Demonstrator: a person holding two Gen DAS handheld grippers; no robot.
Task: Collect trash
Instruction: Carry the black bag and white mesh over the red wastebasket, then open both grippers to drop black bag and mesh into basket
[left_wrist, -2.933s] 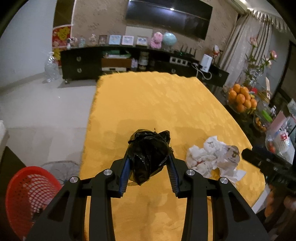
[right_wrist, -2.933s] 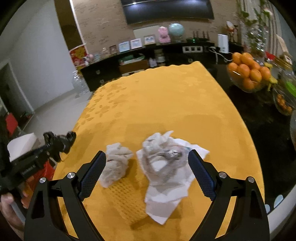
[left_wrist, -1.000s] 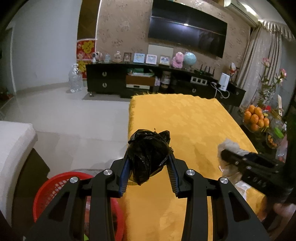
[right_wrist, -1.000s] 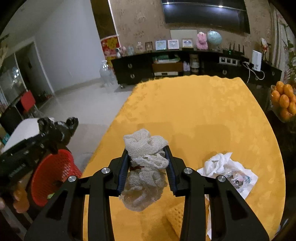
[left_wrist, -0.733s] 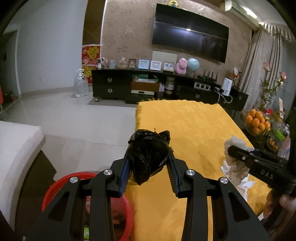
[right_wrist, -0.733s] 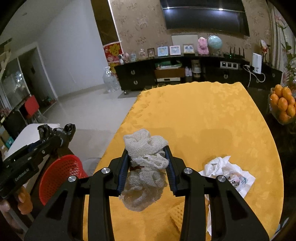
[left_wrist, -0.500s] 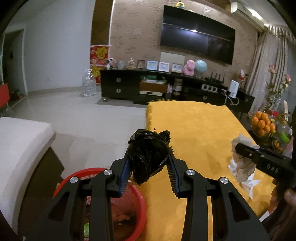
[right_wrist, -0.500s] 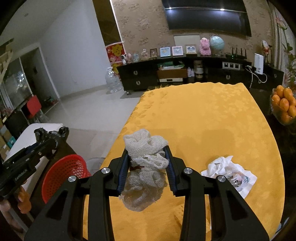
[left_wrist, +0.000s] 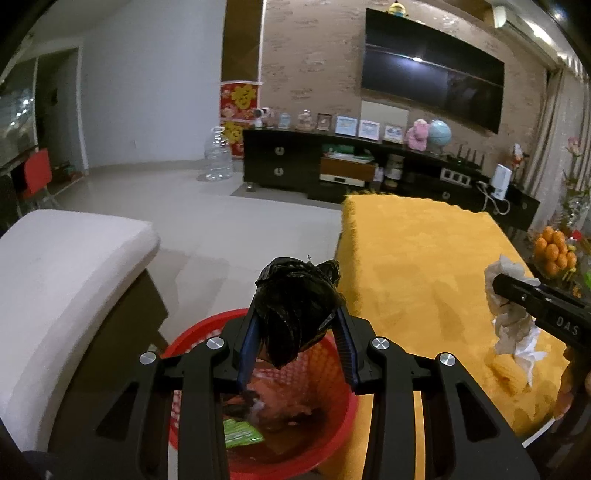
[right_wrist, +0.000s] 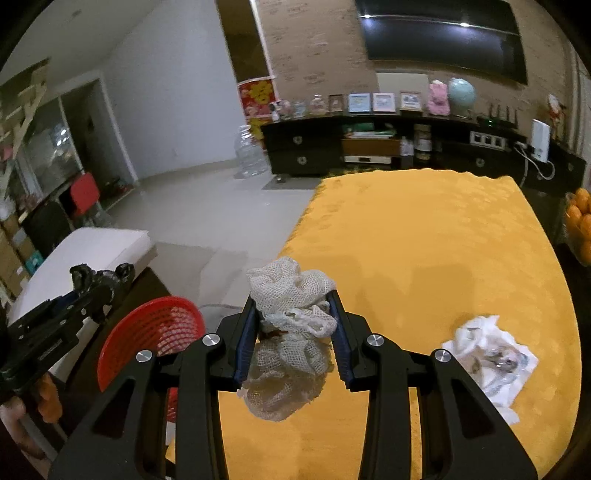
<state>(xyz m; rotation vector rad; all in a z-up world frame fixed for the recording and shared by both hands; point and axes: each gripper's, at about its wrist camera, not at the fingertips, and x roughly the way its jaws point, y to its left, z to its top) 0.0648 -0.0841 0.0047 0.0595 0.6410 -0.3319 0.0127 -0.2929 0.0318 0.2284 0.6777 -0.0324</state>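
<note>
My left gripper (left_wrist: 297, 332) is shut on a crumpled black plastic bag (left_wrist: 295, 306) and holds it above the red mesh bin (left_wrist: 332, 439) on the floor left of the table. The bin holds trash, including a green wrapper (left_wrist: 242, 434). My right gripper (right_wrist: 291, 339) is shut on a wad of white mesh cloth (right_wrist: 290, 332) above the table's near left part; it also shows in the left wrist view (left_wrist: 509, 314). A crumpled white paper wad (right_wrist: 489, 363) lies on the yellow tablecloth (right_wrist: 424, 240). The bin shows in the right wrist view (right_wrist: 147, 332).
A white cushioned seat (left_wrist: 62, 266) stands left of the bin. A bowl of oranges (left_wrist: 552, 251) sits right of the table. A dark TV cabinet (left_wrist: 332, 166) and a water jug (left_wrist: 218, 155) stand at the far wall, across open floor (left_wrist: 221, 221).
My left gripper has carried the black bag leftward off the table to above the red bin. My right gripper has kept its hold on the mesh cloth and shifted slightly left.
</note>
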